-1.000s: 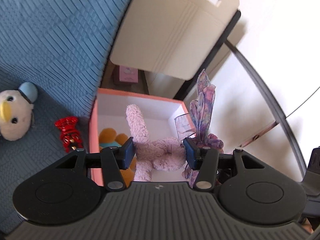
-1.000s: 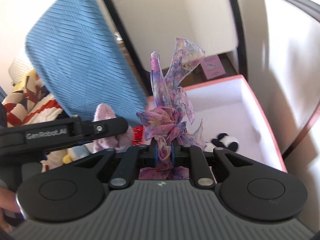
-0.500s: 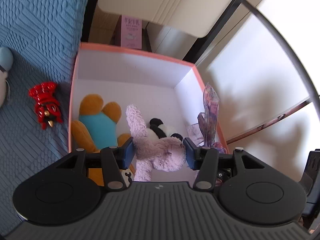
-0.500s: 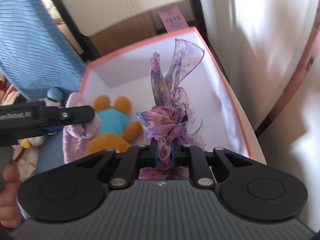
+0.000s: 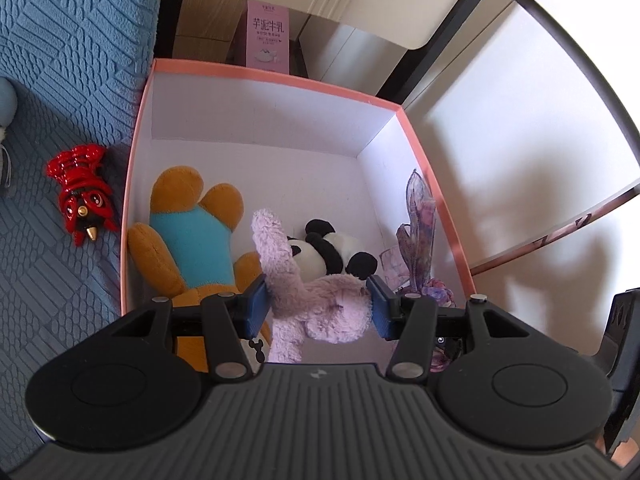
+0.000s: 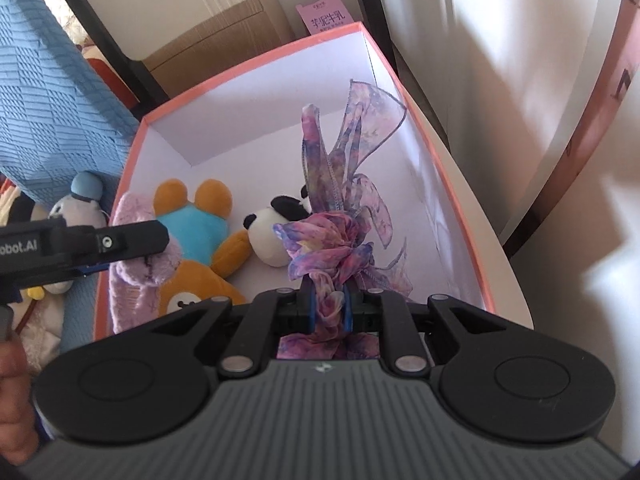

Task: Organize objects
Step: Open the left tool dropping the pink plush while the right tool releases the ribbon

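Observation:
A pink-rimmed white box (image 5: pixel 140 128) (image 6: pixel 256 60) holds an orange bear in a teal shirt (image 5: pixel 188 236) (image 6: pixel 192 232) and a panda plush (image 5: pixel 320 252) (image 6: pixel 268 236). My left gripper (image 5: pixel 318 304) is shut on a fuzzy lilac plush (image 5: pixel 312 300) (image 6: pixel 136 280) and holds it over the box's near end. My right gripper (image 6: pixel 328 304) is shut on a purple floral ribbon scrunchie (image 6: pixel 340 208) (image 5: pixel 418 240), held over the box's right side.
A red beetle-like toy (image 5: pixel 82 196) lies on the blue textured cover (image 5: pixel 60 80) left of the box. A duck plush (image 6: pixel 80 204) sits beside the box. A pink carton (image 5: pixel 268 36) stands behind it. A white round table edge (image 6: pixel 508 280) runs along the right.
Both grippers have moved forward over the box with their loads still held. The box interior with the bear and panda has come fully into view.

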The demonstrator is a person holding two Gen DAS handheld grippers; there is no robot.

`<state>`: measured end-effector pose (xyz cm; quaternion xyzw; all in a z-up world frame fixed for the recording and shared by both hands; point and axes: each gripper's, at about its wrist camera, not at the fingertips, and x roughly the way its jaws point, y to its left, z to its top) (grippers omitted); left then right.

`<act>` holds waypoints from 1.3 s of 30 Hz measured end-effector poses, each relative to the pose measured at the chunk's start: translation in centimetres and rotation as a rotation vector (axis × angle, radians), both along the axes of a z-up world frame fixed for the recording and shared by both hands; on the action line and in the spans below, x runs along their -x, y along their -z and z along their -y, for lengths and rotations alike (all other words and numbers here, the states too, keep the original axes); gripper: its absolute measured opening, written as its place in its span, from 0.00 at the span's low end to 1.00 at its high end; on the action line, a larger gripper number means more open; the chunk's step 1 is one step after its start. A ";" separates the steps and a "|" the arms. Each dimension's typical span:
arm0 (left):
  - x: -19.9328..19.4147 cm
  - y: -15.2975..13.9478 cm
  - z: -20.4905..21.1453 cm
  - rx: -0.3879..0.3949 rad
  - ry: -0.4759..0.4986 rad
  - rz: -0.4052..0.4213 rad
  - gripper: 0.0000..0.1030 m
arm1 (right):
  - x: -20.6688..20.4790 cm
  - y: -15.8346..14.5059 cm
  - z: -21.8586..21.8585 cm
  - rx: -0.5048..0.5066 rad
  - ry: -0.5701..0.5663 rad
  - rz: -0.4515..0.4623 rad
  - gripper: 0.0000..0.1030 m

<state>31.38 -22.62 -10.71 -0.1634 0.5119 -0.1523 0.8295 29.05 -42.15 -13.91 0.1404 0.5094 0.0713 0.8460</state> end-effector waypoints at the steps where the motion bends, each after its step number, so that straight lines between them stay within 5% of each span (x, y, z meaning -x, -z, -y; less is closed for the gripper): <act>1: 0.1 -0.3 0.0 0.000 0.000 0.007 0.56 | 0.2 -0.3 0.0 0.004 0.002 0.009 0.17; 5: 0.7 -1.7 0.1 0.004 0.029 0.028 0.64 | 0.9 -1.5 0.2 0.006 0.037 0.022 0.42; 7: 1.1 -2.7 -0.1 -0.003 0.029 0.038 0.70 | 1.4 -2.3 0.3 0.005 0.052 0.034 0.46; 23: 6.9 -11.3 -4.1 0.054 0.022 0.184 0.74 | 6.7 -9.4 -2.9 0.043 0.055 0.127 0.47; 39: 13.5 -16.4 -9.6 0.077 -0.002 0.306 0.74 | 12.2 -15.0 -7.2 0.082 0.034 0.230 0.47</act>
